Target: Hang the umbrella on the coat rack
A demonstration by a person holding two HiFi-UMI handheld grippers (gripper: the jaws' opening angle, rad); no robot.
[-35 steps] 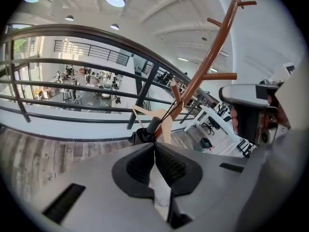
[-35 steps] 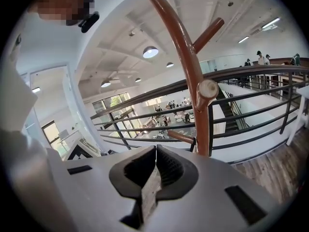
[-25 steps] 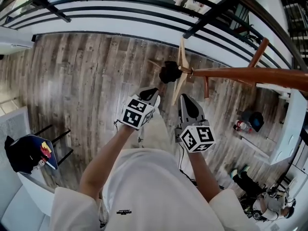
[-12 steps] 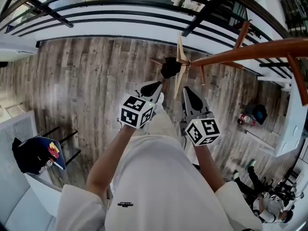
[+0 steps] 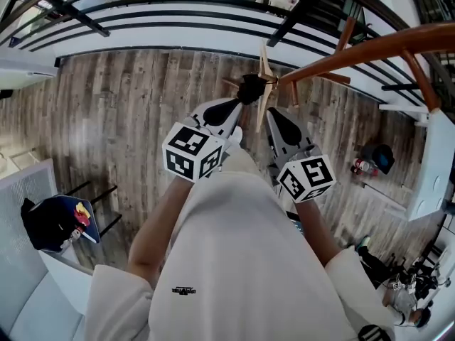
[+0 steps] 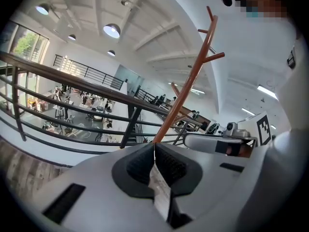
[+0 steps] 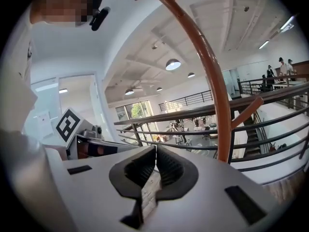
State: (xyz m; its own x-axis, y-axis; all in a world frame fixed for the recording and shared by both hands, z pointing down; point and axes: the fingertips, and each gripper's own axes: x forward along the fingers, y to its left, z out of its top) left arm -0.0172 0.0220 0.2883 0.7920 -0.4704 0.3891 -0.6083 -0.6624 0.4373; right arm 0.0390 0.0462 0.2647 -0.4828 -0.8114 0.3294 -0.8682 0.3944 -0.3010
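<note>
The brown wooden coat rack point(image 5: 370, 48) rises from its crossed feet point(image 5: 266, 91) on the plank floor, and its pegs branch off near the top point(image 6: 208, 37). A black bundle point(image 5: 250, 88) lies at the rack's foot; I cannot tell whether it is the umbrella. My left gripper point(image 5: 237, 105) is raised in front of me, shut, with nothing between its pads point(image 6: 145, 164). My right gripper point(image 5: 270, 114) hangs beside it, also shut and empty, with the rack's pole point(image 7: 212, 81) just to its right. Both point toward the rack.
A black metal railing point(image 5: 178, 16) runs behind the rack at the floor's edge. A dark bag point(image 5: 53, 222) rests on a chair at lower left. Small items point(image 5: 373, 165) sit on the floor at right by a white counter point(image 5: 430, 183).
Both grippers have risen toward the camera, the left more than the right. The rack's pole now slants higher across the head view. Both stay shut.
</note>
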